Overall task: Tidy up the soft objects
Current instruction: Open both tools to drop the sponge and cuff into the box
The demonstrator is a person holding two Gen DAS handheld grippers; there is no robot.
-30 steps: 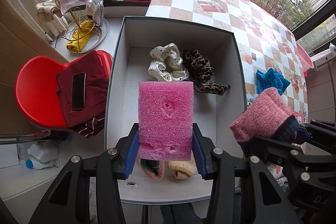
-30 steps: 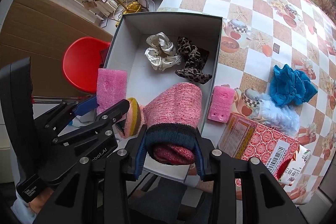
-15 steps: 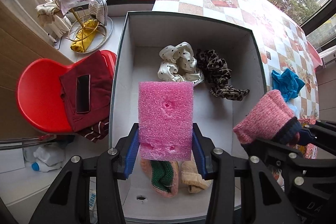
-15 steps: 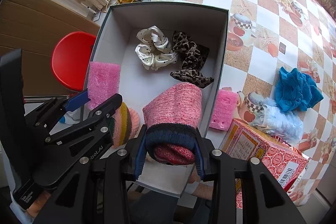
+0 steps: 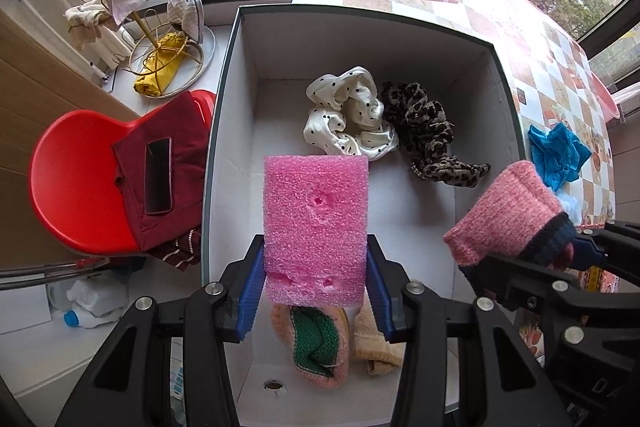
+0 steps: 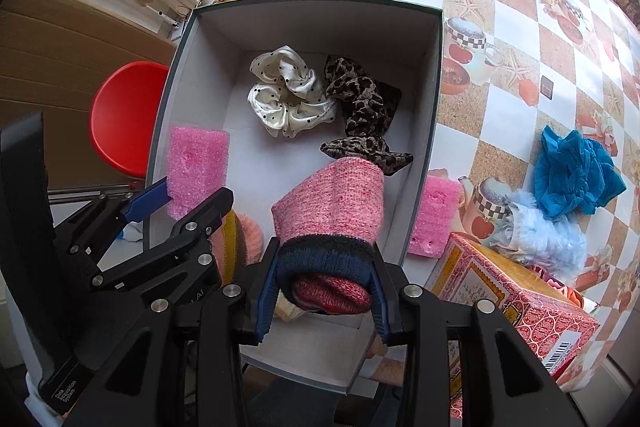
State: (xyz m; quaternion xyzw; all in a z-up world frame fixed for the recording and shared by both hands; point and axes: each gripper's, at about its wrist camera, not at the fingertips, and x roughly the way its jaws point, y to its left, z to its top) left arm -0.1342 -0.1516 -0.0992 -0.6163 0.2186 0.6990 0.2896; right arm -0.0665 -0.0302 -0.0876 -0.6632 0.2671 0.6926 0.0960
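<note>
Both grippers have sunk closer to the white box (image 5: pixel 472 187) since a second ago, so its floor now fills more of each view. From the left wrist camera I see my left gripper (image 5: pixel 316 285) pinching a pink foam block (image 5: pixel 316 223) at its lower edge, blue pads pressed on both sides, the block hanging over the box's near half. Under it, at 6 o'clock, lie a pink-and-green knit piece (image 5: pixel 316 343) and a beige one (image 5: pixel 374 343), just beside each other; the right view shows only a slice of these. At 12 o'clock on the box floor a white dotted scrunchie (image 5: pixel 348 119) touches a leopard-print scrunchie (image 5: pixel 428 131). My right gripper (image 6: pixel 324 291) is clamped on a pink knit sock roll (image 6: pixel 332 207) by its navy cuff, above the box's near right corner. Only the right view shows a second pink foam block (image 6: pixel 434 215) outside the box against its right wall, a red patterned carton (image 6: pixel 516 299) at 4 o'clock, and a pale blue fluffy item (image 6: pixel 548 239) beside a teal cloth (image 6: pixel 576 175) on the checked tablecloth (image 6: pixel 500 7). Only the left view shows a phone (image 5: pixel 158 175) lying on a dark red garment on the red chair (image 5: pixel 72 187) at 9 o'clock.
</note>
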